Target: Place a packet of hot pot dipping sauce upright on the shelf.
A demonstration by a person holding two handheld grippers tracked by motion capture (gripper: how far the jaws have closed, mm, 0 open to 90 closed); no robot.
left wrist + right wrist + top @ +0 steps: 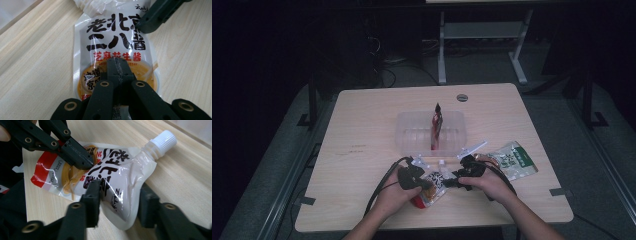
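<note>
Near the counter's [362, 130] front edge, left claw [117, 68] is closed flat on the sauce pouch [120, 177]; right claw [120, 202] straddles its side, seemingly unpinched; bare wood left.

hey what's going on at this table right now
A person is working a spouted sauce pouch with a pair of tongs in each hand. The left tongs are shut and press down on the pouch's printed face. The right tongs straddle its spout end, one jaw on the pouch and the other beside it. Behind stand a clear plastic tray with a red packet in it, and a green packet.
</note>
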